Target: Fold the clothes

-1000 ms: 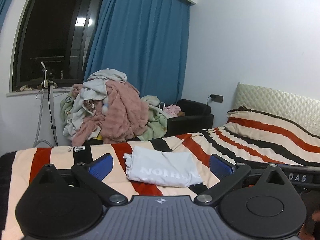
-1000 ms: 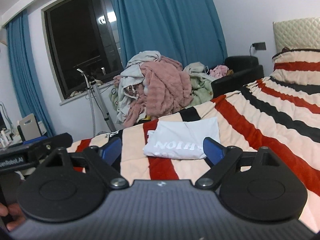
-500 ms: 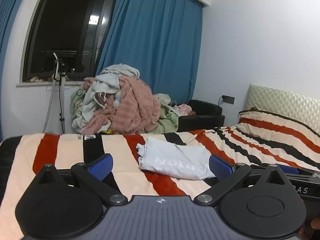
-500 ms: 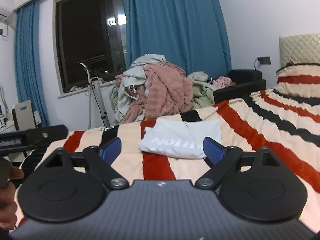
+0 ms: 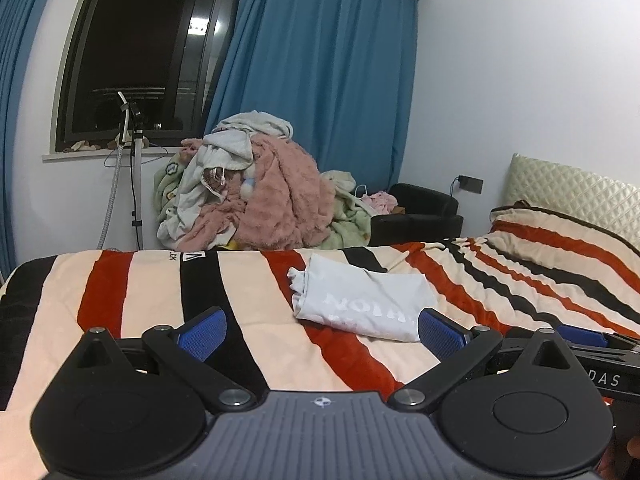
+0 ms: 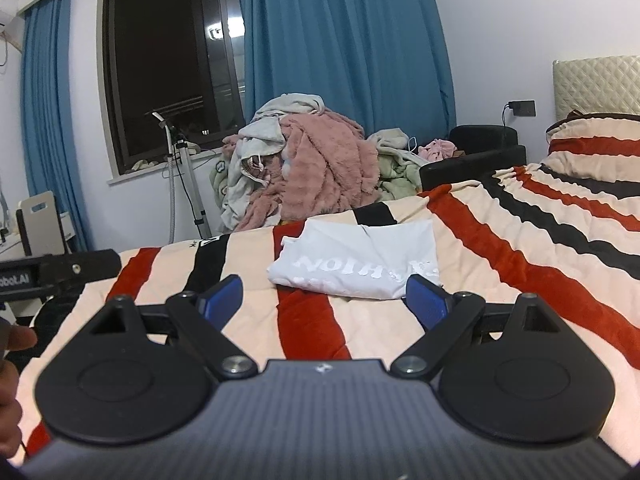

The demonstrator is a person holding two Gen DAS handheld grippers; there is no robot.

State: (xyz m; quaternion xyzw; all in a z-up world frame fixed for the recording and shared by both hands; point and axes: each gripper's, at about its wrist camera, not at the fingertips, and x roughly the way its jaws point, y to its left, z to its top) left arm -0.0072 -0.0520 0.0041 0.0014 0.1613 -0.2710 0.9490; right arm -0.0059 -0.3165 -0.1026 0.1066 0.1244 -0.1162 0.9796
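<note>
Both grippers' jaws apart (empty)

**Two low views over the same bed**

Your left wrist camera sits just behind its black two-finger gripper with blue pads (image 5: 322, 334), low over the striped red, cream and black blanket (image 5: 132, 300), facing across the bed toward the dark window (image 5: 132, 60).

Your right wrist camera rides the same way behind its own blue-padded gripper (image 6: 322, 300), also low and close to the blanket, looking the same direction from a spot further right.

Both views share the folded pale grey shirt with white lettering (image 5: 360, 304) (near, just beyond the fingertips), the heap of pink and pale clothes (image 5: 260, 188), the blue curtain (image 5: 320, 80) and the quilted cream headboard (image 6: 596, 84).
</note>
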